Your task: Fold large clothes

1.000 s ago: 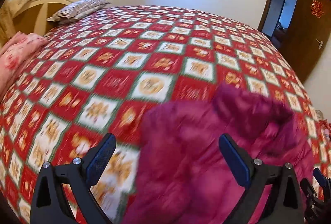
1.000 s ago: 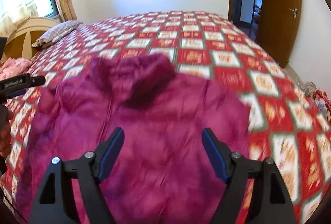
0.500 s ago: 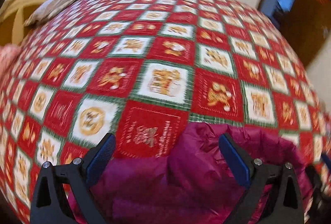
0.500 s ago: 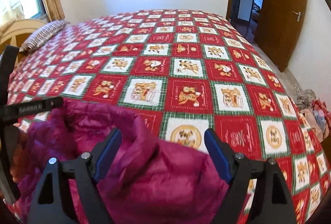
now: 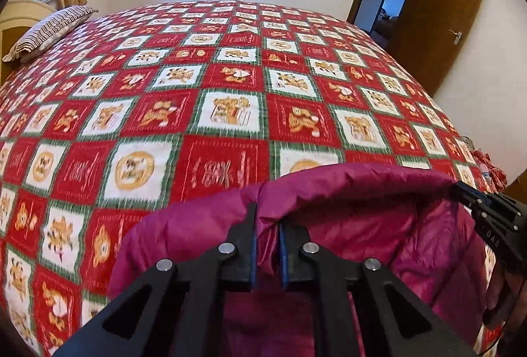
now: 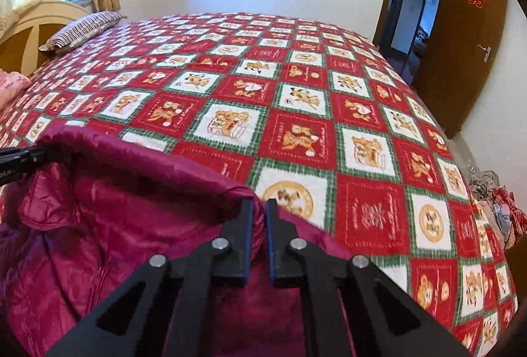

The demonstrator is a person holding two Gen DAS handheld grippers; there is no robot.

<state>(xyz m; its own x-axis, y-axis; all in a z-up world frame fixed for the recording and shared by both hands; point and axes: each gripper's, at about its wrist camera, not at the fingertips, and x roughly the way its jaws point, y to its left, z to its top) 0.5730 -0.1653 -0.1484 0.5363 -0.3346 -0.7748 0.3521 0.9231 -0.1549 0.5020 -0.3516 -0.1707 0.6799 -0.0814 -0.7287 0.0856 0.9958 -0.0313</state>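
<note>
A magenta puffer jacket (image 5: 346, 212) lies at the near edge of the bed; it also shows in the right wrist view (image 6: 115, 212). My left gripper (image 5: 266, 225) is shut on the jacket's edge, with fabric pinched between its blue pads. My right gripper (image 6: 259, 218) is shut on the same raised edge further right. The edge is lifted between the two grippers, showing the shiny lining. The right gripper shows at the right of the left wrist view (image 5: 487, 212); the left gripper shows at the left of the right wrist view (image 6: 23, 159).
The bed carries a red, white and green patterned cover (image 5: 230, 76). A striped pillow (image 5: 49, 30) lies by the headboard (image 6: 36, 27) at the far left. A pink quilt (image 6: 10, 86) is at the left. A brown door (image 6: 461, 44) stands open at the right; clothes (image 6: 494, 202) lie beside the bed.
Both grippers were open over the jacket; now both have shut on its near edge and lifted it, so the lining shows.
</note>
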